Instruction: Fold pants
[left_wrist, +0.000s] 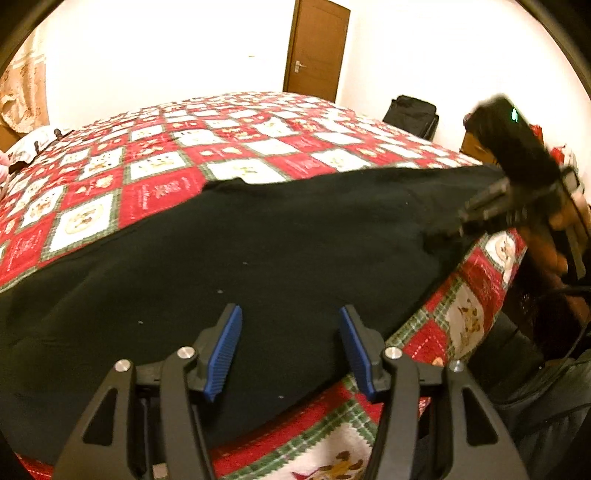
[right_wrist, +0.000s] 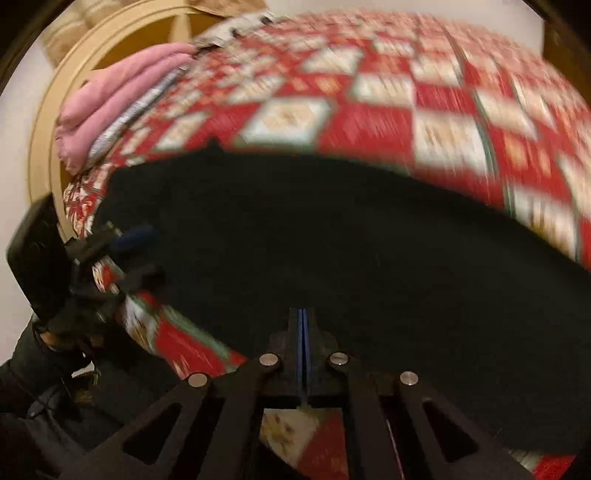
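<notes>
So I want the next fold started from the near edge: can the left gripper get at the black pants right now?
Probably yes. The left gripper stands open right over the black pants, with nothing in the way.

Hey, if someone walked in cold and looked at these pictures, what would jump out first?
A big dark green fabric garment sprawls across the near side of a loud red-and-white checked Christmas quilt. The left gripper hangs open over it with bright blue ribbed pads, while the right gripper is shut. Folded pink bedding sits at the headboard.
</notes>
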